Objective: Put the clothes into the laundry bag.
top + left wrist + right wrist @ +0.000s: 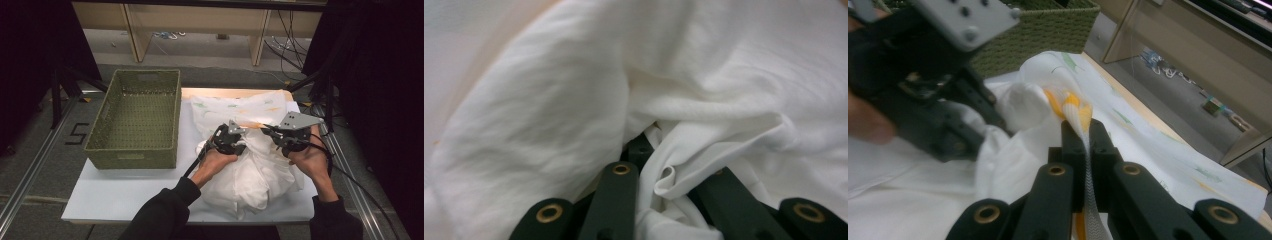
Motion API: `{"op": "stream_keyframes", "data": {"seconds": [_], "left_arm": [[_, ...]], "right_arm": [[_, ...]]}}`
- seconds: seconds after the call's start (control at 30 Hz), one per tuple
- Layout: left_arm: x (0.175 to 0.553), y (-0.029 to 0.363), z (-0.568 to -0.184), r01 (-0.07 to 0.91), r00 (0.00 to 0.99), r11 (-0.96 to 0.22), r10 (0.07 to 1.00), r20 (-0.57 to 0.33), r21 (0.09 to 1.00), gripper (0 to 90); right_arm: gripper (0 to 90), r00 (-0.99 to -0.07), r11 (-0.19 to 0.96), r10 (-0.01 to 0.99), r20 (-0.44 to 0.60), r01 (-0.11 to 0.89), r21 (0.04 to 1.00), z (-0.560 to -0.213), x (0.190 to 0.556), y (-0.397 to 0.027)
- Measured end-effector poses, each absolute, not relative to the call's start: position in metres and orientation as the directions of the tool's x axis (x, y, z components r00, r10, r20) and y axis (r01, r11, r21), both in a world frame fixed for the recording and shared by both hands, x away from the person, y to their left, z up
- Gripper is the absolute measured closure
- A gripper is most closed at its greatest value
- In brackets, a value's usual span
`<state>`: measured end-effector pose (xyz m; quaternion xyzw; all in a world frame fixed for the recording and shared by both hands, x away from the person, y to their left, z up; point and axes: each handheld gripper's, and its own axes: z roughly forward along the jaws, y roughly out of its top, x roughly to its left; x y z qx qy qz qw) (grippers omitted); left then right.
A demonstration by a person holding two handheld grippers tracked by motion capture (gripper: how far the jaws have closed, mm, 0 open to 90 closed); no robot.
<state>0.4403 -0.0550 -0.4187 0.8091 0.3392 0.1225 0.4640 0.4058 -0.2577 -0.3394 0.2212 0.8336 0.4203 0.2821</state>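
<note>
White cloth [260,165] is heaped at the table's [125,192] right edge, beside a green basket [137,117]. A fold is pinched by the left gripper [659,165]. Its ribbed hem is clamped by the right gripper [1083,145].

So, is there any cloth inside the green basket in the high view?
No, the green basket shows only its bare woven bottom, while the white cloth lies beside it on the table.

A board [125,192] lies on the table, and on its left half a basket [134,120] sits against the far edge. A heap of cloth [250,150] lies right of the basket, reaching from the board's far edge almost to its near edge. The left gripper [235,142] and right gripper [274,134] sit side by side on the middle of the cloth. Behind the table stands a shelf [200,25].
</note>
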Motion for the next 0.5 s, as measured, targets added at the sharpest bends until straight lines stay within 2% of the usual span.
{"op": "stream_keyframes", "data": {"seconds": [0.17,0.2,0.3,0.43,0.5], "left_arm": [[0.464,-0.063,-0.449,0.505,0.697,-0.366,0.707,-0.120,0.782,80.4],[0.468,-0.063,-0.457,0.551,0.666,-0.319,0.725,-0.175,0.771,77.8],[0.463,-0.055,-0.453,0.550,0.676,-0.317,0.712,-0.188,0.773,66.5],[0.441,-0.035,-0.432,0.502,0.703,-0.348,0.698,-0.139,0.792,44.5],[0.430,-0.023,-0.422,0.461,0.695,-0.363,0.715,-0.075,0.810,39.2]], "right_arm": [[89.8,-0.755,0.555,0.592,-0.280,0.130,0.822,-0.341,0.405,-0.255],[89.8,-0.759,0.557,0.591,-0.275,0.137,0.819,-0.341,0.406,-0.255],[89.8,-0.757,0.570,0.590,-0.280,0.144,0.809,-0.347,0.409,-0.255],[89.8,-0.751,0.553,0.606,-0.262,0.162,0.817,-0.348,0.412,-0.260],[89.8,-0.752,0.552,0.605,-0.262,0.159,0.819,-0.347,0.411,-0.260]]}}
